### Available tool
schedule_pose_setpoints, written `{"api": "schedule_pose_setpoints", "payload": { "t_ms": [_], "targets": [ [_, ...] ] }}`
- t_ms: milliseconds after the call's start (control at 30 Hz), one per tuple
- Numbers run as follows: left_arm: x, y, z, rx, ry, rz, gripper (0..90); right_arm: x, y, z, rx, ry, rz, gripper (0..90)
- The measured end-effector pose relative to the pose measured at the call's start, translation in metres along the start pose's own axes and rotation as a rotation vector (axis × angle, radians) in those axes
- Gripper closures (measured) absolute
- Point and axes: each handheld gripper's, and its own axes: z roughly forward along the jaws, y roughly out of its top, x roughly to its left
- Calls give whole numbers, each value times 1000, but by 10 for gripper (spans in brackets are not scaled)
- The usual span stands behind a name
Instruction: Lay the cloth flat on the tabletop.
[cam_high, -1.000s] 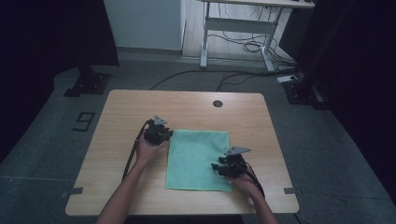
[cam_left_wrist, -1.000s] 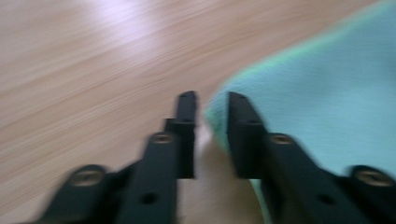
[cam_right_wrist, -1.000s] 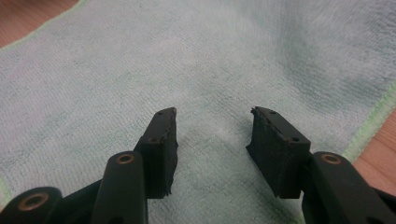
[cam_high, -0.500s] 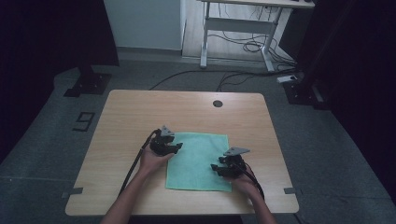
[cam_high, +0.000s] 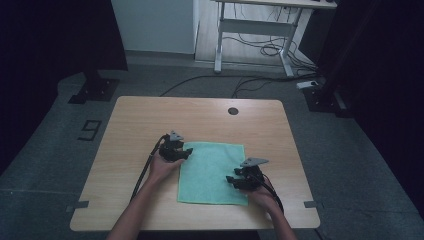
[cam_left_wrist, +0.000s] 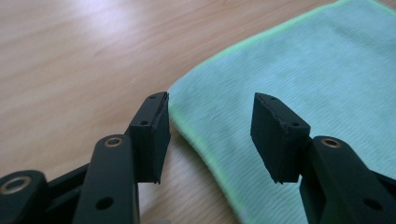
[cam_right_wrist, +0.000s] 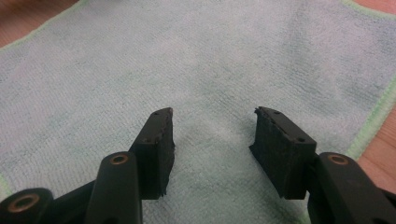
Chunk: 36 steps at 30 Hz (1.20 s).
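Note:
A green cloth (cam_high: 212, 172) lies flat on the wooden table (cam_high: 200, 115). My left gripper (cam_high: 186, 152) sits at the cloth's far-left corner. In the left gripper view the jaws (cam_left_wrist: 211, 97) straddle the cloth's (cam_left_wrist: 303, 60) rounded corner edge without touching it. They have just been opening and stand open with nothing pinched. My right gripper (cam_high: 231, 180) hovers low over the cloth's near-right part. In the right gripper view it (cam_right_wrist: 215, 112) is open above the cloth's (cam_right_wrist: 187, 56) nap, its pads clear of it.
A round cable hole (cam_high: 233, 111) sits near the table's far edge. Beyond the table stand a white desk frame (cam_high: 250, 30) with loose cables and black stand bases (cam_high: 95, 90) on the floor. Bare wood surrounds the cloth on all sides.
My left gripper has shifted a little nearer and to the right, settling at the cloth's corner. The right gripper and the cloth have stayed put.

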Motion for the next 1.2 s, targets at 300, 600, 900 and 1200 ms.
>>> {"api": "schedule_pose_setpoints", "payload": {
  "t_ms": [300,600,900,1200],
  "targets": [
    [-6,9,10,22,-44,3,474,-1,0,0,0,4,3,471],
    [-1,3,18,86,-14,-27,468,-2,0,-1,1,4,4,467],
    [-6,-10,3,93,9,-7,467,-5,1,1,-11,7,7,438],
    [-6,-10,4,86,22,-8,459,-2,1,3,-16,-18,-6,413]
  ]
}}
